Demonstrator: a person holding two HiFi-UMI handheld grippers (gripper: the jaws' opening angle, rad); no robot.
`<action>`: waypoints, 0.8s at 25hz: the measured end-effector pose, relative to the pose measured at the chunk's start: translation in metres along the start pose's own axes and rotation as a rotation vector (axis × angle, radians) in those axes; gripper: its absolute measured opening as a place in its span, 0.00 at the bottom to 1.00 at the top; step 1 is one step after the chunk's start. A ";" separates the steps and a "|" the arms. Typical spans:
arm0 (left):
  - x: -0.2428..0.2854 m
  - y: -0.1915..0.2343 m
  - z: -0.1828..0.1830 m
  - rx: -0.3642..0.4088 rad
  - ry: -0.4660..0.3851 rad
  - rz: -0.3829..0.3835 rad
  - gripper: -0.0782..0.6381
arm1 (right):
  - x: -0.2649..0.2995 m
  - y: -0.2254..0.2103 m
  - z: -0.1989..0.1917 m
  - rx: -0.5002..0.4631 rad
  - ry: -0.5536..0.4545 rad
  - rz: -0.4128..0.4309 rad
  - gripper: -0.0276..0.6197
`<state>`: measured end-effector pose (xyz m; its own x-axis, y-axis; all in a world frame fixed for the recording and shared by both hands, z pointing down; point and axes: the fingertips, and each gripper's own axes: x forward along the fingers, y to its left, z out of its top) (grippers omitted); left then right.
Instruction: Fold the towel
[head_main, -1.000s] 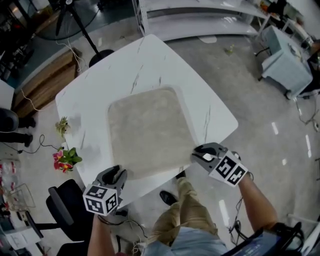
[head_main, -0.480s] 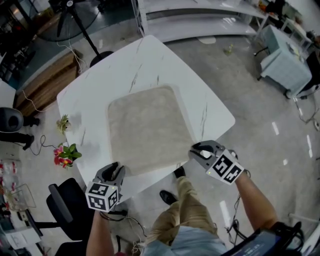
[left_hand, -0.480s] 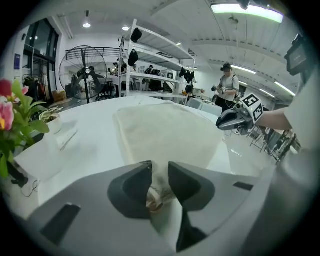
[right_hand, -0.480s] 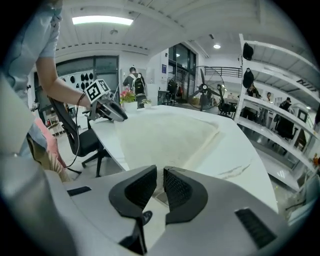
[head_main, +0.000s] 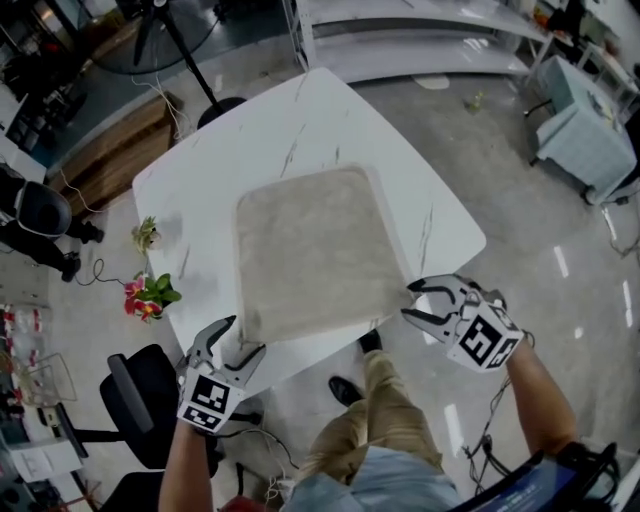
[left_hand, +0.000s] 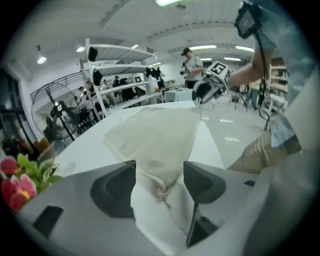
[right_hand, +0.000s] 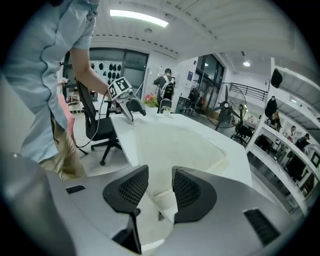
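Observation:
A beige towel (head_main: 315, 250) lies flat as a squarish fold on the white marble table (head_main: 300, 120). My left gripper (head_main: 243, 338) is at the towel's near left corner and my right gripper (head_main: 410, 301) at its near right corner. Both have just been opening their jaws. In the left gripper view the towel corner (left_hand: 160, 135) sits loose between the wide jaws of the left gripper (left_hand: 159, 172). In the right gripper view a towel corner (right_hand: 175, 140) lies between the parted jaws of the right gripper (right_hand: 160, 187), with a gap beside it.
Red and pink flowers (head_main: 150, 295) lie on the floor left of the table. A black office chair (head_main: 140, 400) stands at the near left, a fan stand (head_main: 215, 100) behind the table. The person's legs (head_main: 385, 400) are at the table's near edge.
Both grippers' jaws have spread apart and let go of the towel's near corners. Both have rolled and lifted a little off the table edge.

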<state>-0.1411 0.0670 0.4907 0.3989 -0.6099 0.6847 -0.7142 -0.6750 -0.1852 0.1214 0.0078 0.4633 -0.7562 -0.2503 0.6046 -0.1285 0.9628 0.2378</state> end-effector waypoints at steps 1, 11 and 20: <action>0.001 0.001 -0.005 0.056 0.014 0.004 0.52 | 0.002 0.001 -0.001 -0.006 0.003 0.013 0.30; 0.020 -0.010 -0.025 0.500 0.097 -0.060 0.35 | 0.015 0.005 0.022 -0.072 -0.018 0.074 0.32; 0.024 -0.009 -0.032 0.528 0.147 -0.102 0.18 | 0.025 0.024 -0.021 -0.356 0.217 0.185 0.35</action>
<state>-0.1431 0.0721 0.5310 0.3395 -0.4916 0.8019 -0.2757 -0.8671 -0.4148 0.1128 0.0222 0.4999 -0.5888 -0.1297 0.7978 0.2533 0.9077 0.3345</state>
